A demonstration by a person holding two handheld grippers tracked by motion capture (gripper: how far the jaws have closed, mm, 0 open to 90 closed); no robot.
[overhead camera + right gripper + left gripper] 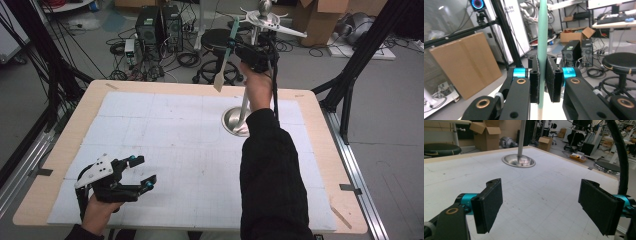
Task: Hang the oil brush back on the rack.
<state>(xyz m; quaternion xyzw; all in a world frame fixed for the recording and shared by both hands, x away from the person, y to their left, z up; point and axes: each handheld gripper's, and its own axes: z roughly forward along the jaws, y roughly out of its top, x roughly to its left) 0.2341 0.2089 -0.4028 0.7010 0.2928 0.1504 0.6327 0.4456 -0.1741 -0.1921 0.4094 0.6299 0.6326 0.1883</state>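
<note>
While the right tongs [235, 46] are raised high over the far edge of the surface [65, 145], they are clamped on the green handle of a spatula [226, 59] whose pale blade hangs down and slightly toward the person's left. Its long axis runs close to upright, top near the arms of the metal stand [242, 107] and blade in the air well above the white mat [165, 145]. The stand's pole rises just beside the right hand [257, 87], with its round base resting on the mat below, so I judge the coming move turns on how the handle's top lies against one of those upper arms, perhaps for hanging.

Nearer the person, the left tongs [142, 172] rest low at the front left corner, jaws wide apart and holding nothing, well apart from the spatula; the right hand is plainly the nearer one.

From the right gripper view, the handle [542, 45] is seen squeezed between the two pads [534, 80], standing vertical, but the stand is out of its sight. From the left gripper view, the stand's base [518, 161] and pole appear beyond the open pads [489, 203].
</note>
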